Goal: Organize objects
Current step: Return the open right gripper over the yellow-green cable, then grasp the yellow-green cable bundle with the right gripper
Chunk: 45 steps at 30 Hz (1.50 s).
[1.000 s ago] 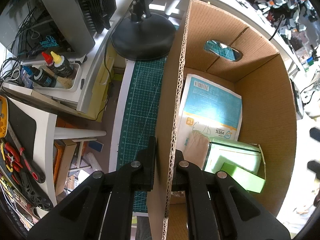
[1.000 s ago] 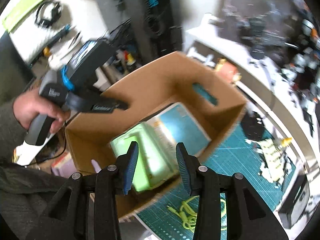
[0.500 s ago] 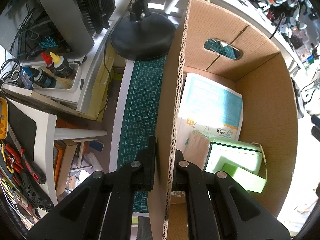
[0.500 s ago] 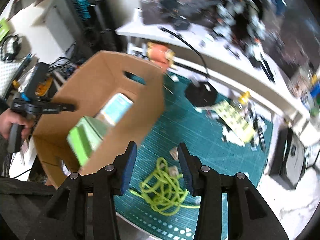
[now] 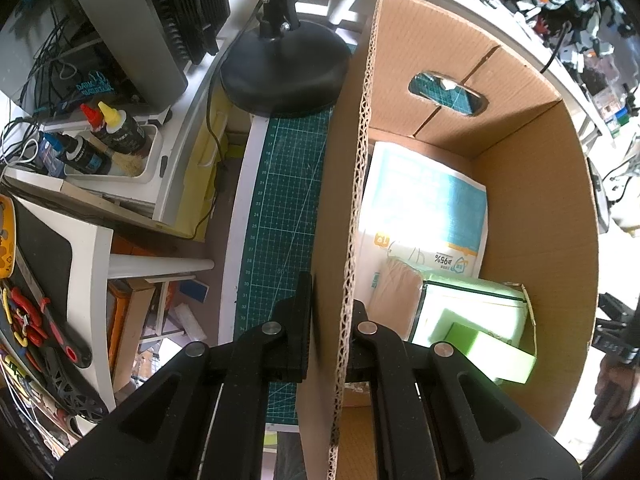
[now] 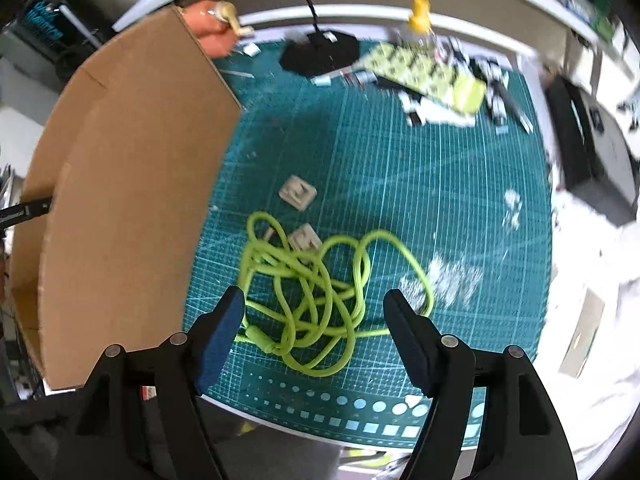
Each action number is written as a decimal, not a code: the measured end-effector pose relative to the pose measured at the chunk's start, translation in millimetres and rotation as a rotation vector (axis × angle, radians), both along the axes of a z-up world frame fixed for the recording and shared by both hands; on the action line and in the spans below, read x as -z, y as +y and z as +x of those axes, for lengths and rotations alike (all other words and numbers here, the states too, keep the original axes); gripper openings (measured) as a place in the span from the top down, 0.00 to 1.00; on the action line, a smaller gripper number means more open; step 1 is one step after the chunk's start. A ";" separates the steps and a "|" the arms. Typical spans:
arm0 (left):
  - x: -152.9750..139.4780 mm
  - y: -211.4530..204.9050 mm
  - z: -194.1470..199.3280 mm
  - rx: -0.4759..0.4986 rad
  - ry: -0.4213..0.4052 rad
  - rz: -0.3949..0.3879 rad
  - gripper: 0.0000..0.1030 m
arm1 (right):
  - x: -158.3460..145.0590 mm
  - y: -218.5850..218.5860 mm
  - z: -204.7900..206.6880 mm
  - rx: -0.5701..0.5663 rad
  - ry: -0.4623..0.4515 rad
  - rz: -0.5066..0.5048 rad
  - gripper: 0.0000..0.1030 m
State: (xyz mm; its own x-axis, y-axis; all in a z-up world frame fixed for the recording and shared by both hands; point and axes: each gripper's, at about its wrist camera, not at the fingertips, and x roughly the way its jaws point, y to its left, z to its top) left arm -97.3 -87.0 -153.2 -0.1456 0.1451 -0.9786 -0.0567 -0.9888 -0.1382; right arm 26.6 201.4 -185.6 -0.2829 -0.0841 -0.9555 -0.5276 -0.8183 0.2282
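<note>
Your left gripper [image 5: 326, 312] clamps the cardboard box [image 5: 532, 208] holding one teal-printed pack [image 5: 432, 204] and one green package [image 5: 472, 320], while your empty right gripper [image 6: 314, 328] opens above one green cord [image 6: 316, 276].

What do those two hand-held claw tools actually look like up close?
Both are matte black plastic with silver rivets at the joints. The left gripper has plain black fingers. The right gripper carries dark blue pads on the inner faces of its fingers. No cables show on either.

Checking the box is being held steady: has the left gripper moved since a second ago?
No. The left gripper stays shut on the box wall, at the same spot against the cutting mat.
</note>
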 end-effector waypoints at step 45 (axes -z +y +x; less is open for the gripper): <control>0.3 -3.8 3.9 0.006 -0.004 -0.009 0.94 | 22.8 -12.1 7.8 0.093 0.041 0.010 0.92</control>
